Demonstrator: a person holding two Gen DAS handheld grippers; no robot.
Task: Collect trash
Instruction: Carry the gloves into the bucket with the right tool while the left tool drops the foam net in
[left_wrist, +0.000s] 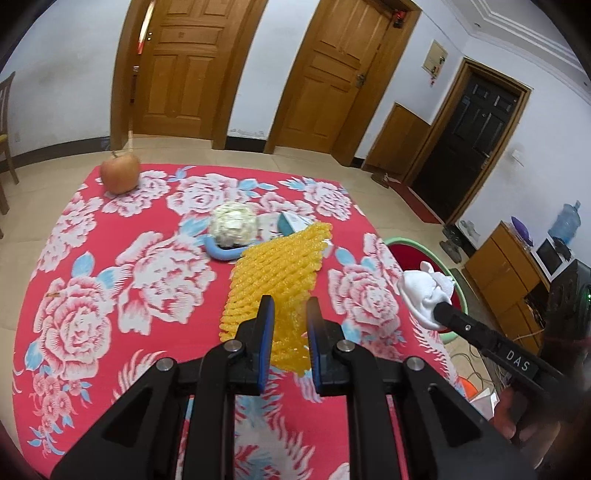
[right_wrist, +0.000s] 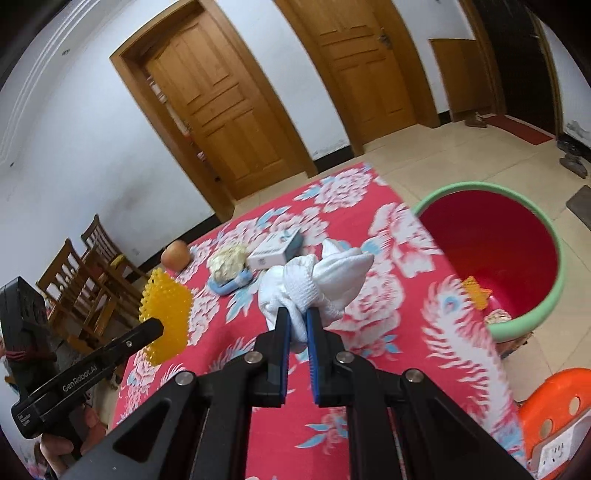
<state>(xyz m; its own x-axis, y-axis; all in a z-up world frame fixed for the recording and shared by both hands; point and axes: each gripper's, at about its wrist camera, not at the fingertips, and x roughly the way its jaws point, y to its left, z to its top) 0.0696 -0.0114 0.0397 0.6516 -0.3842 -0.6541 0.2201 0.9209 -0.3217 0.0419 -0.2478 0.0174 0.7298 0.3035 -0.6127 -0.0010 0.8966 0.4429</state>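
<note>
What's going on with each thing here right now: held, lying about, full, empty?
Yellow net: held by left gripper, off the table.
White cloth: pinched in right gripper.
Bin: open, some trash inside.
Apple: resting on table.
Box: lying flat.

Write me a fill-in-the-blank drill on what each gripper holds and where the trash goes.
1. The left gripper is shut on a foam net coloured ____.
2. The right gripper is shut on a crumpled white ____.
3. The bin beside the table is ____ inside.
4. The round fruit at the table's far corner is an ____.

Missing words: yellow; cloth; red; apple
</note>
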